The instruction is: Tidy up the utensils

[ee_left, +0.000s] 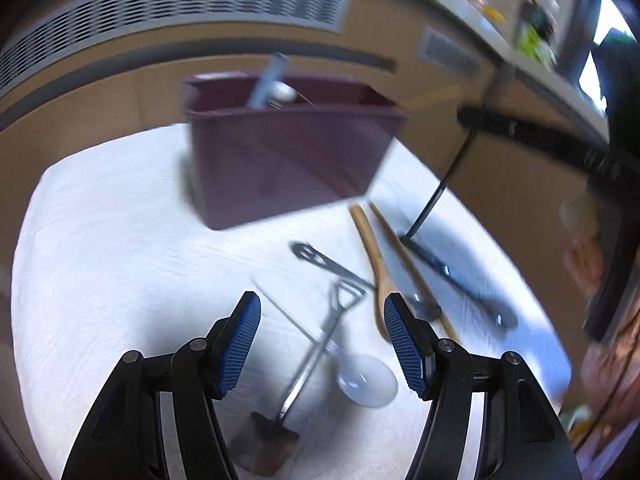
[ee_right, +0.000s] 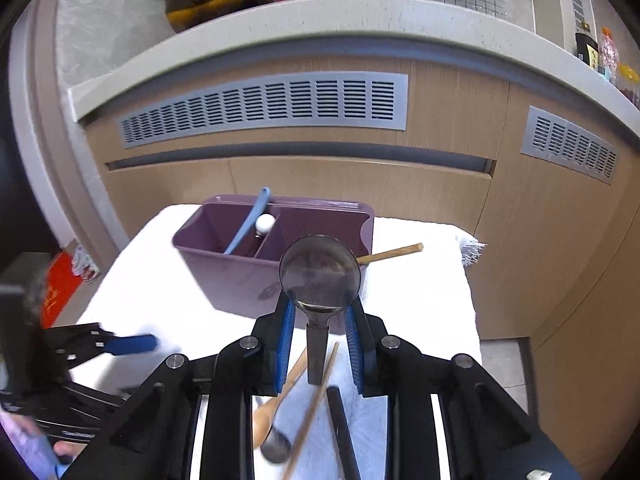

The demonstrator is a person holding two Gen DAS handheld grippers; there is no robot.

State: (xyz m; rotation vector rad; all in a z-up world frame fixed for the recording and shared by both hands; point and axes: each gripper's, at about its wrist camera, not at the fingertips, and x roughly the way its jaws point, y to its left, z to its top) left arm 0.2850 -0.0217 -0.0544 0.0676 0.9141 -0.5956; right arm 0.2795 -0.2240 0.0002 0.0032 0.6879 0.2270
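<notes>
A purple utensil caddy [ee_right: 256,276] stands on a white towel [ee_right: 420,300], holding a blue-handled utensil [ee_right: 248,226] and a white-tipped one. My right gripper [ee_right: 320,312] is shut on a black ladle [ee_right: 319,274], its round bowl raised in front of the caddy. My left gripper [ee_left: 322,340] is open and empty above loose utensils: a wooden spoon [ee_left: 374,264], chopsticks [ee_left: 404,260], a white spoon [ee_left: 368,380], a metal spatula [ee_left: 308,368] and a black utensil [ee_left: 460,280]. The caddy also shows in the left wrist view [ee_left: 288,160].
Wooden cabinet fronts with grey vents [ee_right: 264,108] stand behind the towel under a pale countertop [ee_right: 320,16]. A wooden handle [ee_right: 390,254] sticks out to the right of the caddy. The towel's edges drop to the floor on the right.
</notes>
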